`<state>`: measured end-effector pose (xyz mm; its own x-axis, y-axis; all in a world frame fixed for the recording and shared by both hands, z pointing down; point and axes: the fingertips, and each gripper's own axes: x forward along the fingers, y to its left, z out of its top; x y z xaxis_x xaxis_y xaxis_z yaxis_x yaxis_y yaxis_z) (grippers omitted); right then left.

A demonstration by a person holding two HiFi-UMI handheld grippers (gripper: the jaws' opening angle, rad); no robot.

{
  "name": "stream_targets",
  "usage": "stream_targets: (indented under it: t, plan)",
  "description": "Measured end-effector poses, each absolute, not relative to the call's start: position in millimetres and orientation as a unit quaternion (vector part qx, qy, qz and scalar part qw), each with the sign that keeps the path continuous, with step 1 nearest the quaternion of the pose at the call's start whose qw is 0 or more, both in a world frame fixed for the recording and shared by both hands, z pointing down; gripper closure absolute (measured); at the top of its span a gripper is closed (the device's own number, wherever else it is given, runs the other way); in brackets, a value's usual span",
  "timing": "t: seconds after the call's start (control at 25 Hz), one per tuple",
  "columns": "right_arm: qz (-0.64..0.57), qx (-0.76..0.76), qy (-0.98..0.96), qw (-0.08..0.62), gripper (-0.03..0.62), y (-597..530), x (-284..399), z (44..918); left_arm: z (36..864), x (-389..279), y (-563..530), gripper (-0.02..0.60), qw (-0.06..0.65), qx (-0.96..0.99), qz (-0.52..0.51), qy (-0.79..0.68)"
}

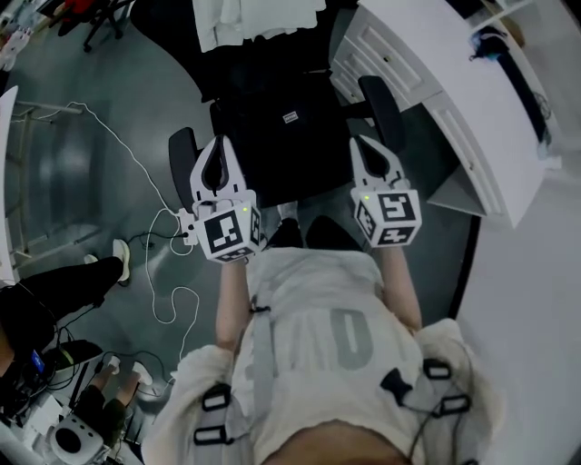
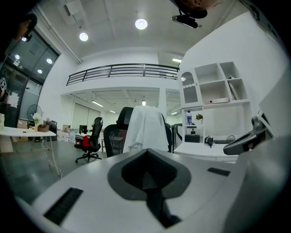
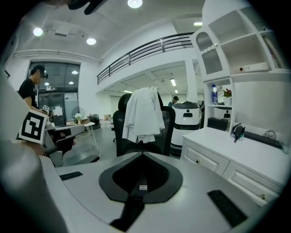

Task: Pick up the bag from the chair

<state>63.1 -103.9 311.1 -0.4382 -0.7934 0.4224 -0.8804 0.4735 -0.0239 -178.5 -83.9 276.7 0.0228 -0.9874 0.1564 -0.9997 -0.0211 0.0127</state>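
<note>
A black bag point(image 1: 281, 136) with a small white tag lies on the seat of a black office chair point(image 1: 184, 159), straight ahead of me in the head view. My left gripper point(image 1: 218, 143) hovers over the seat's left side, near the left armrest, jaws shut and empty. Over the seat's right side, by the right armrest point(image 1: 381, 109), my right gripper point(image 1: 365, 142) is likewise shut and empty. In the left gripper view the left gripper point(image 2: 146, 151) shows only dark between its jaws. In the right gripper view the right gripper point(image 3: 142, 154) frames the bag's tag point(image 3: 142, 187).
A white garment point(image 1: 254, 23) hangs over the chair back. A white desk with drawers point(image 1: 454, 91) stands close on the right. A white cable point(image 1: 136, 168) trails on the floor at left, near a seated person's leg point(image 1: 64, 281). A white robot point(image 3: 186, 118) stands behind the chair.
</note>
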Motion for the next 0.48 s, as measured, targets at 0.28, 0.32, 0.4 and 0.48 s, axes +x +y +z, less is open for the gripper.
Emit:
stream_targets:
  t: [0.28,0.32,0.4,0.48]
  plan:
    - [0.135,0.488,-0.844,0.176,0.588,-141.5,54.9,320.1,296.4,-174.6,-106.1,0.575,0.083,0.705,0.07,-0.7]
    - [0.136,0.484,-0.847,0.174,0.588,-144.4,53.6,320.8,298.4,-172.2,-107.3,0.575,0.085,0.705,0.073,-0.7]
    - [0.133,0.477,-0.852,0.171,0.588,-149.0,54.3,318.5,298.7,-165.6,-110.1,0.575,0.085,0.706,0.077,-0.699]
    - [0.127,0.472,-0.856,0.169,0.588,-152.8,55.1,314.5,296.2,-161.6,-113.3,0.575,0.081,0.705,0.077,-0.7]
